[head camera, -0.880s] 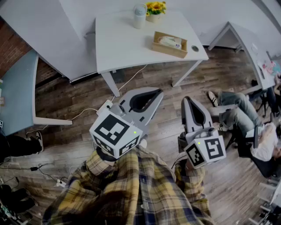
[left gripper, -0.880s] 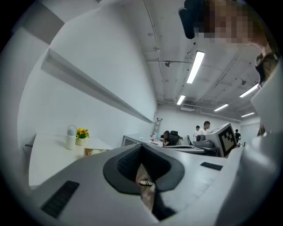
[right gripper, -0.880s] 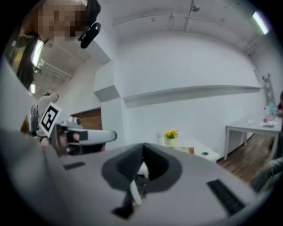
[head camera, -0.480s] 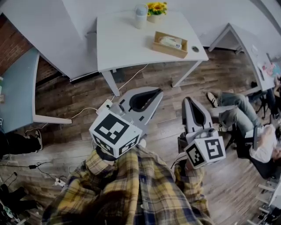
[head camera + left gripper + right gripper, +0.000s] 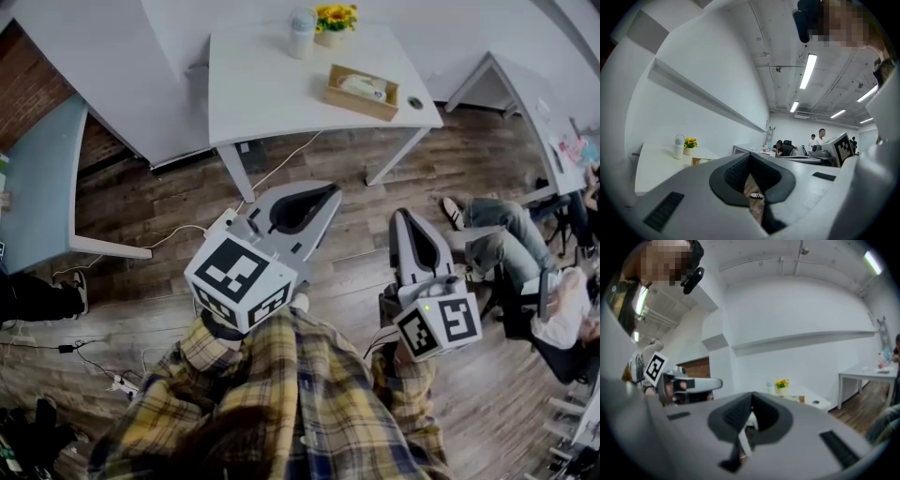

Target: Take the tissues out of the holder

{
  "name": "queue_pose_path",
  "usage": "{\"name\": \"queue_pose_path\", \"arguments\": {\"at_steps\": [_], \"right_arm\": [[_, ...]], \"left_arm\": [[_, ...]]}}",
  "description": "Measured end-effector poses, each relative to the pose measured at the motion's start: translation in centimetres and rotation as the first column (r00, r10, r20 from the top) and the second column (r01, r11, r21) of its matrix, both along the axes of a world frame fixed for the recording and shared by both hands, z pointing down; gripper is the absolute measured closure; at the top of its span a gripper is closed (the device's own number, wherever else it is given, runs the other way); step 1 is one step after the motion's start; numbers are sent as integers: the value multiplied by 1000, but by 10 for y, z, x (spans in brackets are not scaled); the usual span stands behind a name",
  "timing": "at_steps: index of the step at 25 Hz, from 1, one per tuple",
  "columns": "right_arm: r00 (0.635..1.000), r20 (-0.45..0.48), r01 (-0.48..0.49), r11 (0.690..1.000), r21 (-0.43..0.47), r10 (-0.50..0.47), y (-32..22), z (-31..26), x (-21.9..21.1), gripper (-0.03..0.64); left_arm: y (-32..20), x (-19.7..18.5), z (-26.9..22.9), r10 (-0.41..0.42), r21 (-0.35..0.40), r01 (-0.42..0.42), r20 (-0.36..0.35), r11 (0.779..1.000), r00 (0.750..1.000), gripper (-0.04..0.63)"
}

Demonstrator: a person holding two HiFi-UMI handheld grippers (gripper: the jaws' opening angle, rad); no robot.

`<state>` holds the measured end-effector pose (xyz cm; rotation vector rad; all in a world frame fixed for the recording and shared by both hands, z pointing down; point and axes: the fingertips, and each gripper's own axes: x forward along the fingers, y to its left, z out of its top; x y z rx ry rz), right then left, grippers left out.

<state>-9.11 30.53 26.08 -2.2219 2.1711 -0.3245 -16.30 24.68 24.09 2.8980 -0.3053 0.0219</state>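
Observation:
A wooden tissue holder [image 5: 361, 94] with white tissues [image 5: 361, 86] in it stands on the white table [image 5: 262, 84] far ahead of both grippers. In the left gripper view the holder [image 5: 699, 161] peeks just above the jaws. My left gripper [image 5: 334, 191] is held over the floor, well short of the table, its jaws shut with nothing between them. My right gripper [image 5: 404, 215] hovers beside it to the right, also shut and empty. Each gripper camera shows its own jaws [image 5: 750, 155] [image 5: 752, 394] meeting at the tip.
A pale bottle [image 5: 300, 22] and a pot of yellow flowers [image 5: 333, 17] stand at the table's back edge. A blue-topped table [image 5: 37, 187] is at the left, another white table [image 5: 525, 94] at the right. A seated person [image 5: 548, 300] is at the right; cables [image 5: 178, 239] lie on the wooden floor.
The left gripper has drifted slightly up and to the left in the head view. The right gripper has stayed where it was. Both remain shut.

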Motion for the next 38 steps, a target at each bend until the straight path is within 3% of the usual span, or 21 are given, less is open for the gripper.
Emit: {"name": "queue_pose_path", "arguments": {"at_steps": [17,26,38], "right_arm": [[1000,19,22,1000,-13,-22,23,12,8,604],[998,36,56,997,-44,-55,-30,25,20,604],[999,35,27,998,-62,-24,-141,29,64,604]], "left_arm": [[8,-7,1,-71,-3,71,-8,997,997,581],[-42,7,8,-90,-13,90,-1,996,996,581],[-145,60,4,-24,6,24,-1,1000,1000,581]]}}
